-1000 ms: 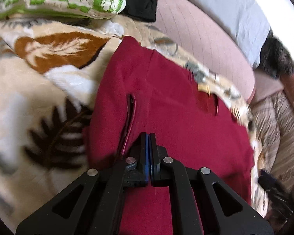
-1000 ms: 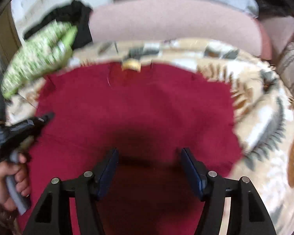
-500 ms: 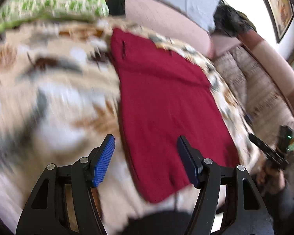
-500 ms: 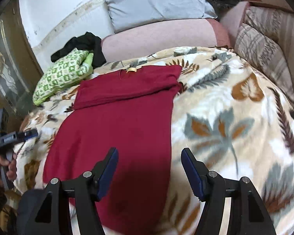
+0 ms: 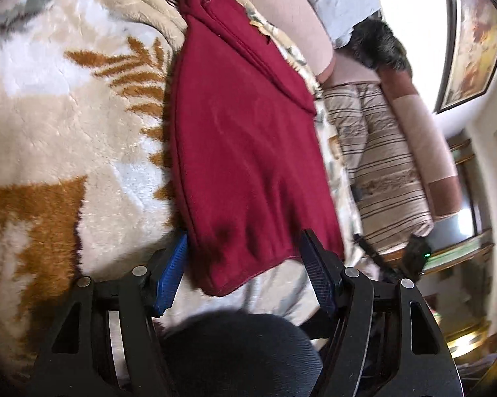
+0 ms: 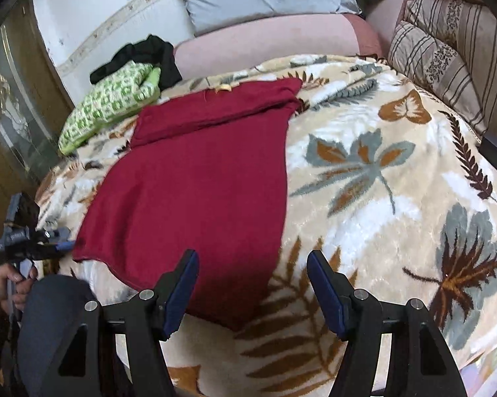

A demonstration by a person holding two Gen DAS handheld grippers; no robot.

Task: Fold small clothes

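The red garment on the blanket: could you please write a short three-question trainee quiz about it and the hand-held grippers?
1. True or false: the left hand-held gripper is shut on the red garment.
2. Which lies beside the garment's far end? A) a green patterned bundle B) a blue towel C) a shoe
3. Fill in: the right hand-held gripper is ____ (open/shut).

Key: 1 false: open, at the near hem. 2 A. 3 open.
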